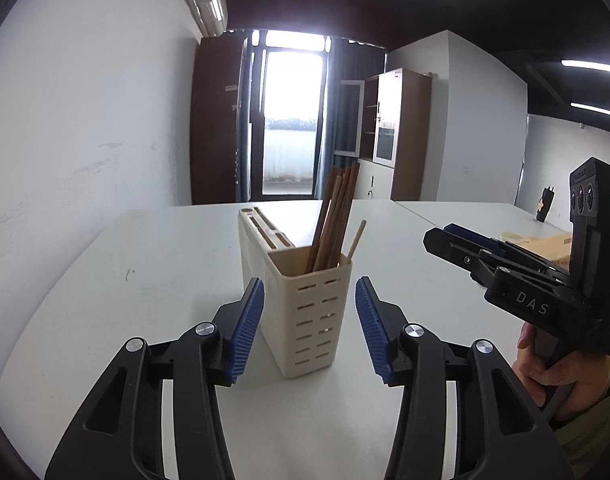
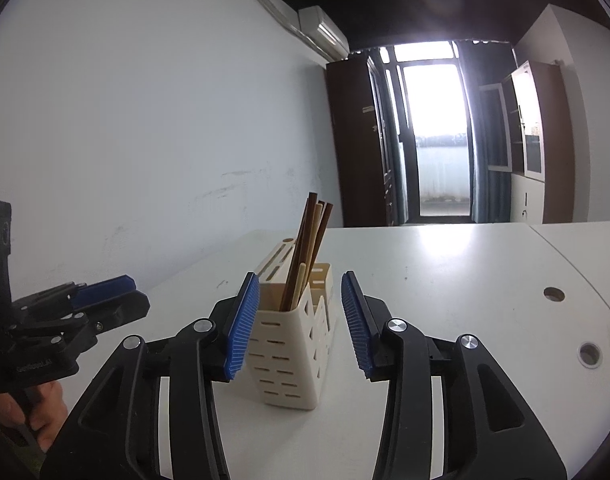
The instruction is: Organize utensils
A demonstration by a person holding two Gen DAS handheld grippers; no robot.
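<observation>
Chopsticks (image 1: 333,224) upright in cream utensil holder (image 1: 309,320) mid-frame on white bench (image 1: 145,280) — long axes near vertical. Left tool (image 1: 309,328) apart, straddling holder untouched, seemingly nearer; right tool (image 2: 301,324) apart too, gripping nothing — holder dead ahead.

Black gripper (image 1: 309,328) arms, ribbed blue pads, silver screws.

A white table (image 1: 153,264) stands against a scuffed white wall (image 1: 85,120), with an air conditioner (image 1: 212,6) mounted high, a bright glass door (image 1: 291,120) flanked by dark curtains (image 1: 347,108), a brown cabinet (image 1: 401,132) and ceiling strip lights (image 1: 591,66)
</observation>
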